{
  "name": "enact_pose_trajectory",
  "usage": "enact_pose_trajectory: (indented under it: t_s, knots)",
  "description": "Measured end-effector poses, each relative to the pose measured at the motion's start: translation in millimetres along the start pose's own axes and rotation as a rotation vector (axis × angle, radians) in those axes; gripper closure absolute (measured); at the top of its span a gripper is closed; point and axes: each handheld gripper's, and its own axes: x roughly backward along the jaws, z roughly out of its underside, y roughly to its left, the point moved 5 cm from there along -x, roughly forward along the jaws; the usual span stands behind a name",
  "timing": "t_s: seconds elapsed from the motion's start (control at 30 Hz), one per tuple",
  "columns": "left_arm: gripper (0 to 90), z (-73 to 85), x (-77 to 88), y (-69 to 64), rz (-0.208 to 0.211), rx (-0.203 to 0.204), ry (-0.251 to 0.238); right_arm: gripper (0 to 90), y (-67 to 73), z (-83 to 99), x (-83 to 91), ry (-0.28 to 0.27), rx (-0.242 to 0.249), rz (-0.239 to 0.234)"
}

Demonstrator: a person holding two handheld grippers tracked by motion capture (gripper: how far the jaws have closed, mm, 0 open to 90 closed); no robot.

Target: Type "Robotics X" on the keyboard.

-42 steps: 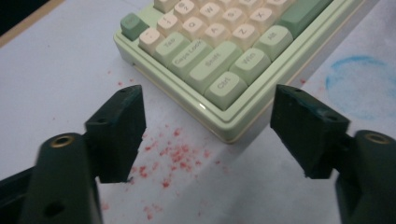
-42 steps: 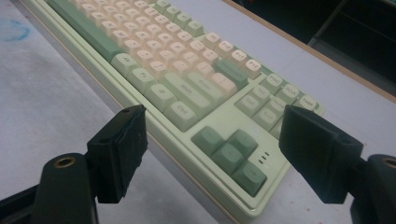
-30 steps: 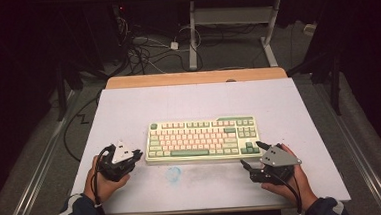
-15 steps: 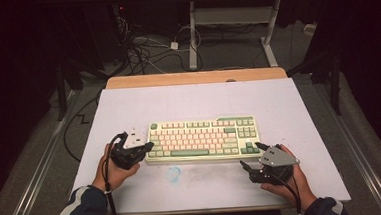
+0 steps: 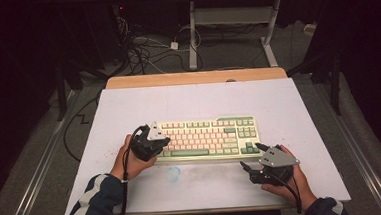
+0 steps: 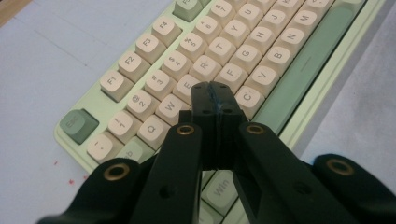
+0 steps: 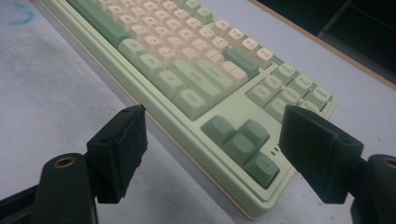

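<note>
- The keyboard (image 5: 208,139) lies flat near the front middle of the white table (image 5: 128,106).
- The left gripper (image 6: 215,93) has its 2 jaws pressed together, tips over the letter keys near D.
- The right gripper (image 7: 212,149) sits just off the keyboard's right front corner, jaws spread wide, holding nothing.

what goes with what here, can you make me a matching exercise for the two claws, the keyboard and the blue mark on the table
Things:
1. left claw
2. right claw
3. keyboard
4. blue mark

States or places:
A. open, beside the keyboard's arrow-key corner
B. on the white table surface, in front of the keyboard
C. shut, tips over the letter keys
D. pale green case, cream keys

Pairs: 1-C, 2-A, 3-D, 4-B
</note>
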Motion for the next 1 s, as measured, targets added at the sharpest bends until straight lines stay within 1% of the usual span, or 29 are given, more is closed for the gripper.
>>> enact_pose_trajectory:
  t_s: [0.07, 0.1, 0.17, 0.27, 0.4, 0.43, 0.5, 0.53, 0.6, 0.63, 0.7, 0.8, 0.9, 1.0]
  knots:
    - [87.5, -0.9, -3.5, -0.7, 0.005, 0.003, 0.003, 23.9, 0.2, 0.1, -0.3, 0.001, 0.000, -0.001]
    - [87.6, -0.5, -5.3, -0.5, 0.000, -0.005, 0.008, 23.9, 0.3, 0.2, -0.5, 0.001, 0.001, -0.001]
    - [87.5, -0.5, -8.2, -0.1, 0.000, -0.001, 0.010, 23.9, 0.4, 0.4, -0.7, 0.004, 0.003, -0.002]
    - [87.5, 1.4, -11.8, 1.1, -0.010, -0.009, 0.024, 24.0, 0.3, 0.6, -0.4, 0.004, 0.001, -0.003]
    - [87.5, 2.8, -13.8, 3.3, -0.019, -0.010, 0.032, 23.9, 0.3, 1.1, -0.4, 0.007, 0.005, -0.004]
    - [87.5, 2.8, -14.2, 3.9, -0.017, -0.001, 0.031, 24.0, 0.2, 1.0, -0.4, 0.005, 0.007, -0.004]
    - [87.6, 3.9, -15.6, 6.1, -0.027, -0.005, 0.036, 24.0, 0.4, 1.1, -0.7, 0.007, 0.004, -0.006]
    - [87.5, 3.9, -16.4, 6.8, -0.024, 0.002, 0.037, 23.9, 0.6, 1.3, -0.8, 0.009, 0.005, -0.005]
    - [87.5, 5.8, -19.1, 7.8, -0.033, -0.004, 0.043, 24.0, 1.0, 1.5, -0.8, 0.010, 0.006, -0.007]
    - [87.5, 5.5, -19.3, 7.8, -0.031, -0.001, 0.042, 24.0, 1.0, 1.5, -0.7, 0.010, 0.008, -0.006]
    - [87.5, 5.9, -19.5, 7.1, -0.033, -0.009, 0.043, 24.0, 0.9, 1.6, -0.6, 0.010, 0.005, -0.007]
    - [87.5, 9.3, -21.3, 6.8, -0.038, -0.012, 0.059, 24.0, 1.0, 1.9, -1.1, 0.012, 0.008, -0.009]
    - [87.5, 8.4, -20.6, 7.7, -0.042, -0.016, 0.056, 24.1, 1.6, 2.4, -1.1, 0.016, 0.010, -0.010]
    - [87.5, 4.6, -17.2, 8.1, -0.040, -0.015, 0.034, 24.1, 1.3, 1.9, -0.5, 0.013, 0.013, -0.009]
